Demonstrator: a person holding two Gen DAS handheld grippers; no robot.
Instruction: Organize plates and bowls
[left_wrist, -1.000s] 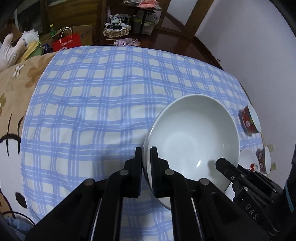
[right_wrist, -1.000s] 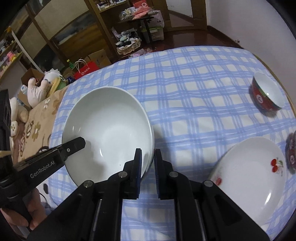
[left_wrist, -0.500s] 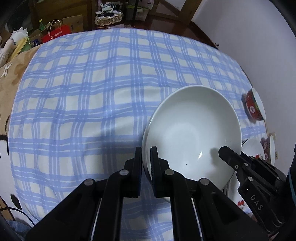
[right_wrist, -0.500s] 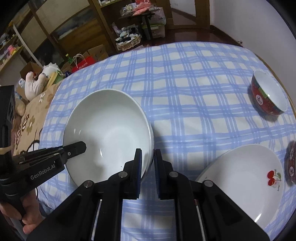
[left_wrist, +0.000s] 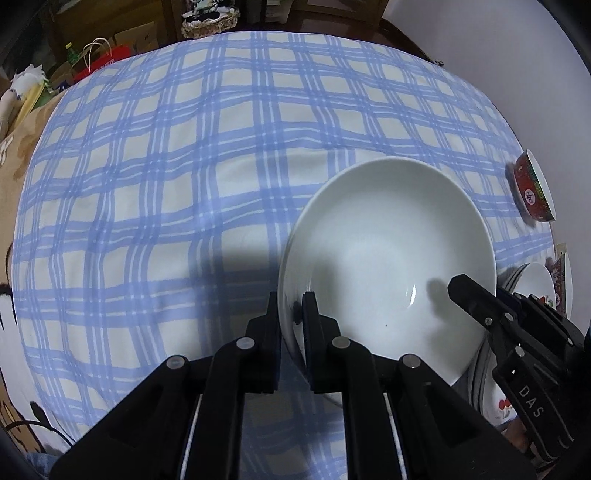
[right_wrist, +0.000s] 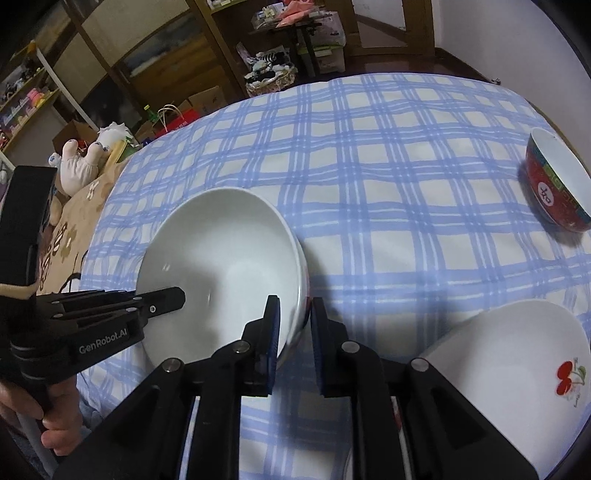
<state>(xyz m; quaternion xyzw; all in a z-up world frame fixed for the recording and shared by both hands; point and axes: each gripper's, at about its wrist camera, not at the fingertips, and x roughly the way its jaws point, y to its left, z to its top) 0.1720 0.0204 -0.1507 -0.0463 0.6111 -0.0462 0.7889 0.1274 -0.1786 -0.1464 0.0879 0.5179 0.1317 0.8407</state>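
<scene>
Fingers: left gripper (left_wrist: 290, 314) pinches the near-left rim of the white bowl (left_wrist: 388, 258); right gripper (right_wrist: 293, 317) straddles the opposite rim, its jaws easing open, with the outer pad seemingly standing off the wall.
Tablecloth: blue check cloth (left_wrist: 184, 166) covers the table; most of it is bare.
White bowl: the largest dish, between both grippers, near the front edge of the table. Whether it rests on the cloth cannot be told; the shadow under it sits close.
Cherry plate: white, with a cherry print (right_wrist: 517, 369), just right of the white bowl, apart from it. A ribbed edge below it hints at more plates, unclear.
Red bowl: small (right_wrist: 554, 195), alone at the far right, well apart.
Progress, judged: bowl placement is near its end; release is in hand. Red bowl and cherry plate are not yet grouped.
</scene>
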